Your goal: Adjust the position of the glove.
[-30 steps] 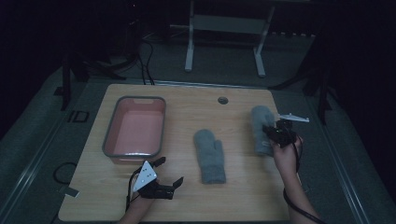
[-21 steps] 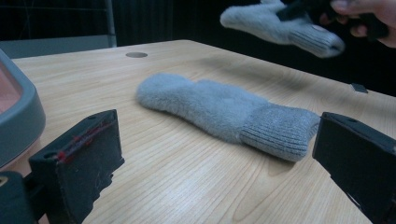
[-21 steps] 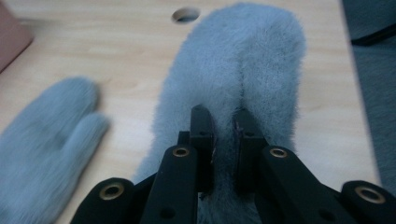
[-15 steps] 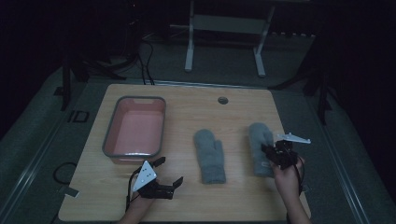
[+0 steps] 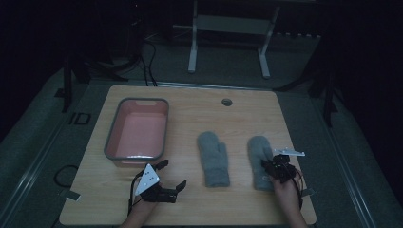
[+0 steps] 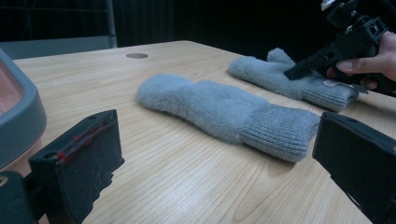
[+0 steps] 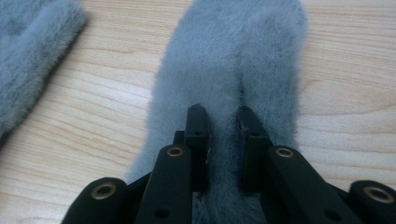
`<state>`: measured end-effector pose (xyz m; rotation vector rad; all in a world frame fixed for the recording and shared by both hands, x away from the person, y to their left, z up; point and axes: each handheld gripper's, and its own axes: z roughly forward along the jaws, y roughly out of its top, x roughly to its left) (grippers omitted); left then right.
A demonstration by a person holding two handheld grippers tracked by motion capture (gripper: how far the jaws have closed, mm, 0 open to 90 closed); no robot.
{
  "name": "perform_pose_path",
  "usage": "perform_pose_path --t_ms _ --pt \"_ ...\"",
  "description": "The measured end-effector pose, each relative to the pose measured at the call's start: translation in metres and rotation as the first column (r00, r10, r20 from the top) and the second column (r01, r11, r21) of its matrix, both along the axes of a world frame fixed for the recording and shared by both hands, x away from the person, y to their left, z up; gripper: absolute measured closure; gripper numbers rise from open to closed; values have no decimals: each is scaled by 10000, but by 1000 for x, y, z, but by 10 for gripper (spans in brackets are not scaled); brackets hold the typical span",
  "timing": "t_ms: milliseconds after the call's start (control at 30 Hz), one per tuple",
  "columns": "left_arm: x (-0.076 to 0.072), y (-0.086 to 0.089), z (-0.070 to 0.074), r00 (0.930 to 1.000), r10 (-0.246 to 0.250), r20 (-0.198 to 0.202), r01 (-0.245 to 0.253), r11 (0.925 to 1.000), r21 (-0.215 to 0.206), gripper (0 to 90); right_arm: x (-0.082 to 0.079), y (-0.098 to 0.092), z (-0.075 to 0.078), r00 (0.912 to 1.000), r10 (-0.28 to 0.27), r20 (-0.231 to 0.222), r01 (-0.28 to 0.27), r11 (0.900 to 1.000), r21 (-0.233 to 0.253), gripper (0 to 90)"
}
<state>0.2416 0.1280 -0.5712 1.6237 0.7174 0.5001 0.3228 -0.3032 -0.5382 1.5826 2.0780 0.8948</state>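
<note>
Pinching a ridge of fleece, the right gripper had its jaws nearly closed on the right mitten, whose long axis ran straight away from it. The left gripper rested wide open and empty, nearer the other mitten.

- The room is being kept very dark; the far background is being swallowed in black.
- A light wooden table is being lit dimly from above, a round cable hole being shown near its far edge.
- A grey floor is being seen beyond the table.
- A pale metal stand is being picked out there, cables being trailed to its left.
</note>
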Motion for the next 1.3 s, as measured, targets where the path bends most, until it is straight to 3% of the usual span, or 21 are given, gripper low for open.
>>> perform_pose_path --t_ms 133,433,533,767,867,1000,1133,1300 --pt "0 0 0 10000 1 12 -1 10000 -27 17 0 0 0 10000 57 19 -57 9999 -102 746" --pt "0 0 0 10000 2 -27 -2 10000 -46 17 -4 -2 9 9999 -76 144 78 9999 -119 451" --pt "0 0 0 10000 -18 -6 18 10000 -23 17 -7 1 11 9994 -137 328 146 9995 -267 414" --pt "0 0 0 10000 -81 -9 81 10000 -1 17 -9 8 3 9972 -450 603 490 9965 -674 487" --pt "-1 -1 0 9999 -113 5 113 9999 38 17 -9 7 -1 9971 -506 566 540 9967 -610 498" --pt "0 -1 0 10000 -86 -11 86 10000 30 17 -9 12 -9 9978 -441 503 487 9945 -928 583" --pt "-1 -1 0 10000 -92 2 92 9999 42 17 -13 22 -10 9958 -402 826 527 9864 -1554 692" --pt "-1 -1 0 10000 -67 22 67 10000 43 17 -13 23 -8 9938 -719 846 832 9868 -1388 797"
